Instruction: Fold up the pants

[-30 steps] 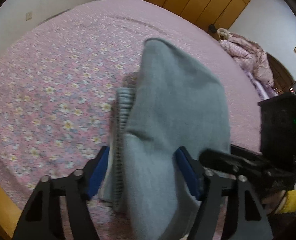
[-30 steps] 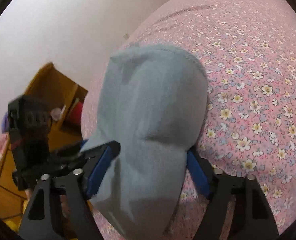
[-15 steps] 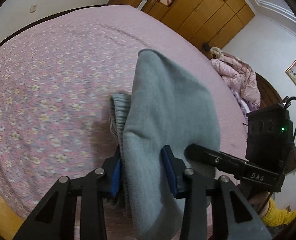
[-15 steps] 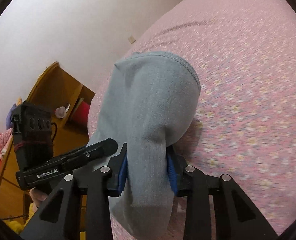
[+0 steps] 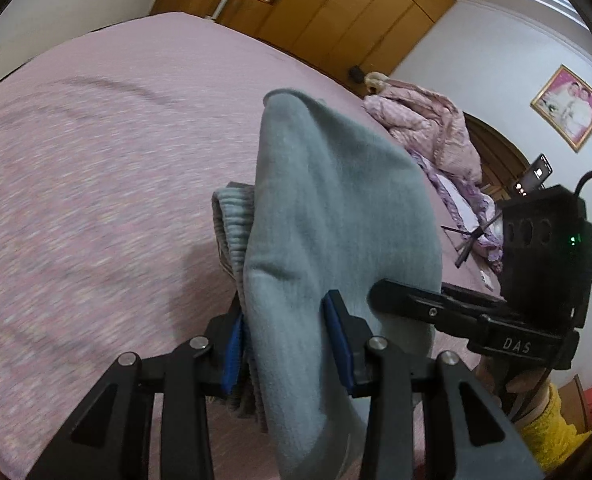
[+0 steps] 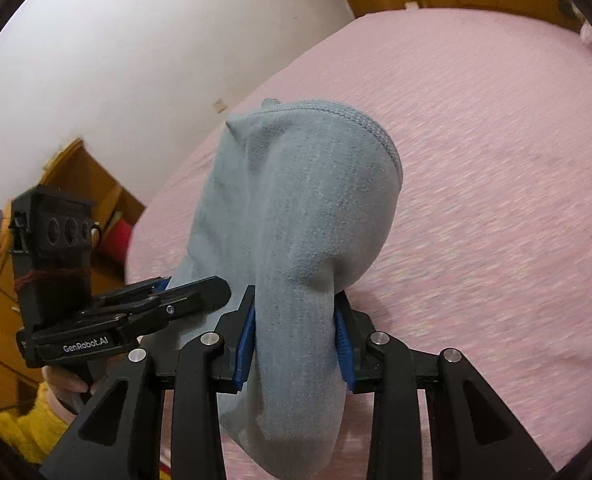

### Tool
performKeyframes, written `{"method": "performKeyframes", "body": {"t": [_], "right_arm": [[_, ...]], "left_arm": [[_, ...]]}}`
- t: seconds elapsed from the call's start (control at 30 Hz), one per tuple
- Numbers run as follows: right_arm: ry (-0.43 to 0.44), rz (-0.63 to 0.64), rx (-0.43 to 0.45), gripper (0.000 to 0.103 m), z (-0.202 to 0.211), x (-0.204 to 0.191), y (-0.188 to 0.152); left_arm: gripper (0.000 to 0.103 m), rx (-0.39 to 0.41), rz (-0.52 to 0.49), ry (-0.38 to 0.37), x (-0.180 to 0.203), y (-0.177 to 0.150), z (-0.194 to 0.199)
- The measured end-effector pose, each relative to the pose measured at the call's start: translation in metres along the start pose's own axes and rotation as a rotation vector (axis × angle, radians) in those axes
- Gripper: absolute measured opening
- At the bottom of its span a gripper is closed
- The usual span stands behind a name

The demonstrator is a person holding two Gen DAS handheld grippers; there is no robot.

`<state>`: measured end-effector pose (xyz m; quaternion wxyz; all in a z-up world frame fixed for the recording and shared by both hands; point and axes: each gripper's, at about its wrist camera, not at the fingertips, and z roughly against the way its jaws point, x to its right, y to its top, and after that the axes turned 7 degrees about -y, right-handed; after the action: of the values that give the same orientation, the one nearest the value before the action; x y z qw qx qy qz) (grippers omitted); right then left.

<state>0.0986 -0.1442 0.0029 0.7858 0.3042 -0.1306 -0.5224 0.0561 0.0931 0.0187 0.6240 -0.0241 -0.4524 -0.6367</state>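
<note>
Left wrist view: pink bedspread point(image 5: 96, 168) fills the left and centre, blurred. Left gripper point(image 5: 286, 344) sits low in the middle, its blue-padded jaws clamped on a thick fold of the grey-blue pants point(image 5: 335, 216). The cloth rises from the jaws and arches away over the bed, held clear of the bedspread; a ribbed waistband point(image 5: 234, 228) shows on its left edge. To the right, the right gripper point(image 5: 475, 320) reaches in from the side, its tip touching the pants just beside the left jaws. Far right: a bundled pink quilt point(image 5: 423, 128) on the bed, wooden wardrobes point(image 5: 335, 16) beyond, a framed picture point(image 5: 569, 106) on the wall.

Right wrist view: at left, the left gripper point(image 6: 144, 312) comes in sideways, a hand point(image 6: 66, 384) with a yellow sleeve point(image 6: 36, 428) under it; wooden shelving point(image 6: 96, 200) behind. Centre: right gripper point(image 6: 294, 340), jaws pinched tight on the pants point(image 6: 307, 216), which stand up in a rounded hump with a stitched hem at the top. Right: bedspread point(image 6: 495, 160), blurred, well below the cloth.
</note>
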Motion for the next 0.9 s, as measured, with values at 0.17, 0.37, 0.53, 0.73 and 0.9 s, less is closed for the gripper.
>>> {"method": "performKeyframes", "body": {"t": [0.17,0.37,0.53,0.73,0.9], "right_arm": [[-0.065,-0.014,0.009,0.036,0.019,0.047,0.018],[-0.164,0.003,0.001,0.037,0.019,0.089,0.036],[-0.221,-0.007,-0.032,0.038,-0.002,0.114,0.039],[-0.316,-0.034,-0.066,0.048,-0.046,0.106,0.036],[-0.304,-0.086,-0.025,0.048,-0.04,0.103,0.035]], "left_arm": [[0.039,-0.016,-0.05,-0.015,0.036,0.023,-0.043],[0.039,-0.061,-0.114,0.012,0.062,0.049,-0.102],[0.039,-0.116,-0.14,0.047,0.059,0.062,-0.149],[0.043,-0.176,-0.135,0.113,0.045,0.066,-0.188],[0.044,-0.143,-0.148,0.155,0.057,0.064,-0.165]]}}
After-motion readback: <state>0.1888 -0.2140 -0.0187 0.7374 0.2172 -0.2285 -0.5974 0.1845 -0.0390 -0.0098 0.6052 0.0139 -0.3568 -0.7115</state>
